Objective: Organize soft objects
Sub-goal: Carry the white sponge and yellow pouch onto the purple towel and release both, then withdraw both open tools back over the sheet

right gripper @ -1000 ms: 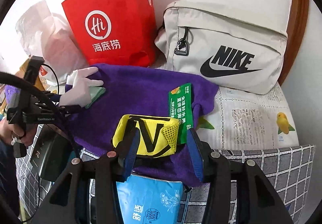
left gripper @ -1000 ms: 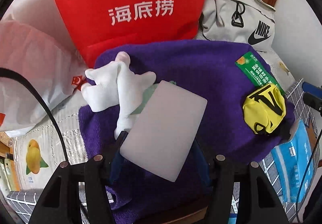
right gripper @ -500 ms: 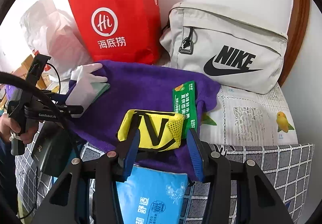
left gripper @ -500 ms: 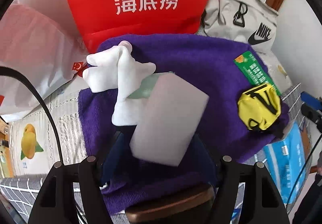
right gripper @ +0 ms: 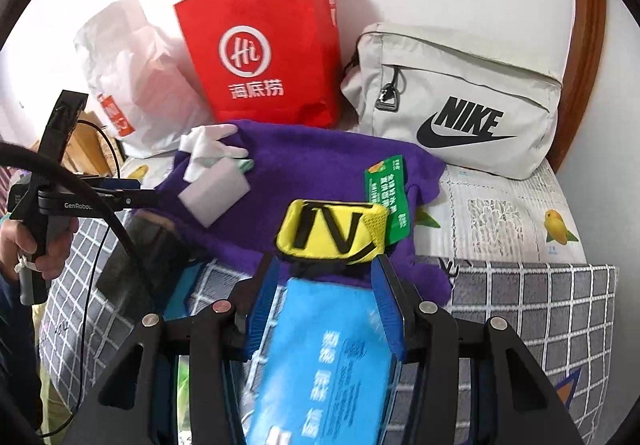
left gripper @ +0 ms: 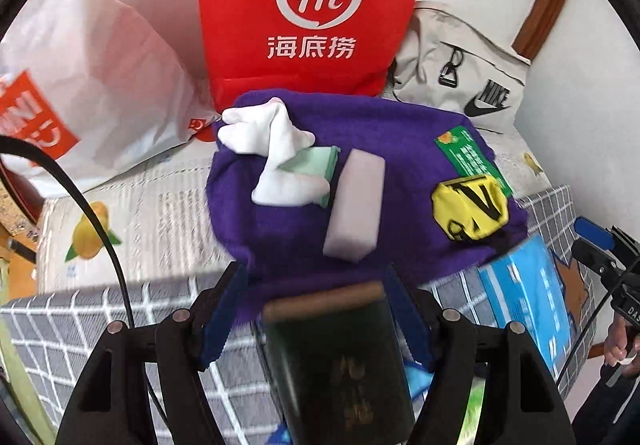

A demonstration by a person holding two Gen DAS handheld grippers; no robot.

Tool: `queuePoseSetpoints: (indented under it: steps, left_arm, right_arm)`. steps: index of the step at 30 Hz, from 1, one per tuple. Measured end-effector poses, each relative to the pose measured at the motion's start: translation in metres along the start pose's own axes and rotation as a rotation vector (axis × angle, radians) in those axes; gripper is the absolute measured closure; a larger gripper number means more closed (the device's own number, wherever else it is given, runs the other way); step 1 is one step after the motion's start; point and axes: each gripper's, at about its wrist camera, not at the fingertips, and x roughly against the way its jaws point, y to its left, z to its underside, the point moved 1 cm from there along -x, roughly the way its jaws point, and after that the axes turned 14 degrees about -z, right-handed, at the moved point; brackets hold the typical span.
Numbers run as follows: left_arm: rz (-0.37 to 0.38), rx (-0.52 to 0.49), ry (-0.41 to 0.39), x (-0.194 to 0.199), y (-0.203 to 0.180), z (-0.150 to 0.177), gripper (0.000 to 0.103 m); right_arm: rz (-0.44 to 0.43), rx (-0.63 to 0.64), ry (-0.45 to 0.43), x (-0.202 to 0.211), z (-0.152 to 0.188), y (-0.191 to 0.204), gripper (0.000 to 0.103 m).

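A purple towel lies on the bed. On it are white gloves, a mint-green cloth, a pale lilac block, a green packet and a yellow pouch with a black V. My left gripper is open at the towel's near edge, well back from the block. My right gripper is open too, its fingertips just short of the pouch. Neither grips anything.
A red paper bag, a white plastic bag and a grey Nike bag stand behind the towel. A dark box lies under the left fingers, a blue tissue pack under the right. A hand holds the left gripper's handle.
The left gripper let go of the lilac block, which now lies on the towel, and pulled back and up. The right gripper drew back, so the yellow pouch is now beyond its fingertips.
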Motion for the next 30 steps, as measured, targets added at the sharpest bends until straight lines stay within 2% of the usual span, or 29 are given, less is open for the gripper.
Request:
queuePoseSetpoints:
  steps: [6, 14, 24, 30]
  left_arm:
    - [0.002, -0.01, -0.044, 0.038, -0.008, 0.036, 0.033]
    - [0.057, -0.004, -0.084, 0.07, -0.03, 0.092, 0.033]
    - [0.106, -0.002, -0.077, 0.081, -0.053, 0.15, 0.033]
    - [0.118, -0.034, -0.063, 0.074, -0.081, 0.163, 0.033]
  right_arm:
    - [-0.015, 0.009, -0.01, 0.018, 0.022, 0.022, 0.054]
    - [-0.032, 0.008, -0.023, 0.037, 0.059, 0.043, 0.054]
    - [-0.02, -0.005, -0.034, 0.054, 0.097, 0.049, 0.054]
    - [0.0, -0.002, -0.057, 0.065, 0.109, 0.047, 0.054]
